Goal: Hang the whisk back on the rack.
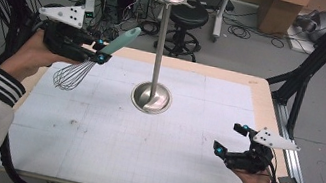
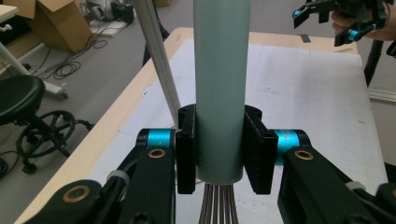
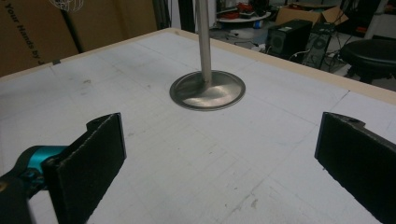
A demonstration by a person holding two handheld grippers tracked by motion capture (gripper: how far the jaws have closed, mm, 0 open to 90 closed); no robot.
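A: Why is the left gripper [image 1: 98, 54] clamped so low on the whisk [image 1: 90, 61]?

B: Its jaws pinch the handle right where the wires start, which leaves the far end free, I'd guess for hanging on the stand [image 1: 160, 45]. That's why it's held up in the air over the table's [image 1: 140, 148] left rear corner, handle tilted up toward the stand's hooks.

A: And the right gripper [image 1: 230, 140]?

B: Jaws wide apart, nothing between them, low over the right front of the table, well apart from the stand, likely waiting.

A: How does the whisk look?

B: Pale green smooth round handle, thin steel wires in a balloon hanging down toward the table
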